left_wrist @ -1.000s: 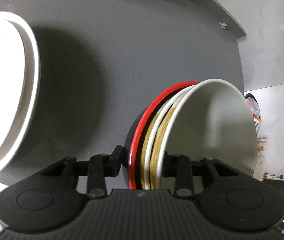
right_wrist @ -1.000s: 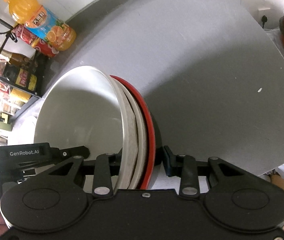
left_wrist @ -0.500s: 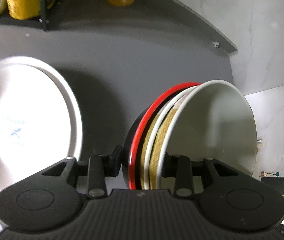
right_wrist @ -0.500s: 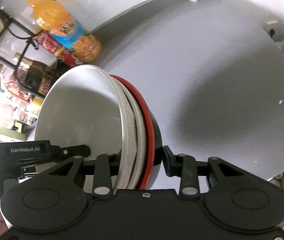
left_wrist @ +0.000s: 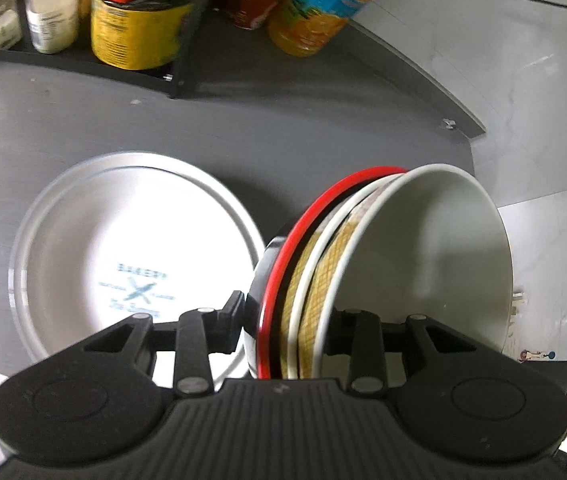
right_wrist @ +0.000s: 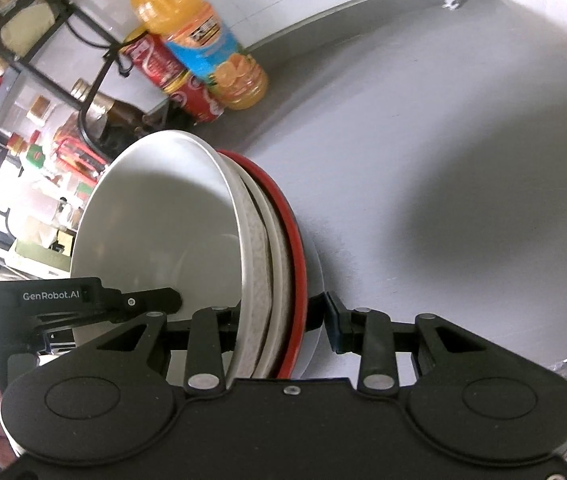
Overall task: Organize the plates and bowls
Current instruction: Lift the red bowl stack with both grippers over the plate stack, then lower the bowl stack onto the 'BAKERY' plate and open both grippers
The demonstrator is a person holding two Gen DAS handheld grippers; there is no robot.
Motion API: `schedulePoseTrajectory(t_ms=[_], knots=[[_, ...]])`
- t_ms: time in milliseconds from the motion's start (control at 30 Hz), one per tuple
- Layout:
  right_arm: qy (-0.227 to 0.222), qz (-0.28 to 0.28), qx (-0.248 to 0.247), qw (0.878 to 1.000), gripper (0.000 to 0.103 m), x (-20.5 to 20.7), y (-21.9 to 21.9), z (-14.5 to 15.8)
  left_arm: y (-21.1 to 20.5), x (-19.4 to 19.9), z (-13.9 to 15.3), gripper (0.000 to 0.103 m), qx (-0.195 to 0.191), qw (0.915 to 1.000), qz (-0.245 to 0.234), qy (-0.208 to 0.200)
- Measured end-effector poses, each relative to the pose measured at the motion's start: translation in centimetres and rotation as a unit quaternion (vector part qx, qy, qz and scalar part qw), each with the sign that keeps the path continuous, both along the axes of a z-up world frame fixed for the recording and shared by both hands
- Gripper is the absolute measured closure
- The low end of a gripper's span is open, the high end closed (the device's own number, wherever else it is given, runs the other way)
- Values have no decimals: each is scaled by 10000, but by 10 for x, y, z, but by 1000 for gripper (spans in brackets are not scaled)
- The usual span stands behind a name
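Note:
A nested stack of bowls [left_wrist: 423,264] hangs tilted on edge between my two grippers: a white bowl innermost, a patterned beige bowl, and a black bowl with a red rim [left_wrist: 303,232] outermost. My left gripper [left_wrist: 287,320] is shut on one side of the stack's rims. My right gripper [right_wrist: 281,320] is shut on the opposite side of the stack of bowls [right_wrist: 163,220]. In the right wrist view the left gripper [right_wrist: 83,300] reaches into the white bowl. A large white plate [left_wrist: 123,256] with blue print lies flat on the dark grey table [left_wrist: 83,120], left of the stack.
A black wire rack [left_wrist: 175,60] at the table's back holds jars [left_wrist: 49,16] and a yellow tin [left_wrist: 131,32]. An orange juice bottle [right_wrist: 203,48] and red cans [right_wrist: 175,80] stand beside it. The table's curved far edge [right_wrist: 363,12] meets a pale wall.
Both grippers have carried the bowl stack toward the back of the table. The white plate has come from the left edge into fuller view, and the rack and bottles have appeared.

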State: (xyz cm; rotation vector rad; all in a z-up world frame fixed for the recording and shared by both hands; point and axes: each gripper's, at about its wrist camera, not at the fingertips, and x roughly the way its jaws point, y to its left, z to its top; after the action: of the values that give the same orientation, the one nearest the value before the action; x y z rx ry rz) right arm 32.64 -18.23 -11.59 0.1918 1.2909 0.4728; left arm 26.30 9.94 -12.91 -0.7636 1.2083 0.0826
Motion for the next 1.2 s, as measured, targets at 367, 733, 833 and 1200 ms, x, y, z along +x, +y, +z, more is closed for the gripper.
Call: schedulePoseTrajectory(t_ms=[367,733,833,1200], knots=[[-125,226,-154,9995,70,-16,50,-2,44,-15,-4,67,17,10000,92,-4],[57,322,-224,9992,69,-22,88,-19,82,-19,-20,67,51,9997,141,170],[119,341,-247,9990,69,-22,98,-25,92,-20,-26,67,51,9996,136,249],[322,315,-320,9985,70,-27,117,-44,114,-22,-48,67,4,9990,101,439]])
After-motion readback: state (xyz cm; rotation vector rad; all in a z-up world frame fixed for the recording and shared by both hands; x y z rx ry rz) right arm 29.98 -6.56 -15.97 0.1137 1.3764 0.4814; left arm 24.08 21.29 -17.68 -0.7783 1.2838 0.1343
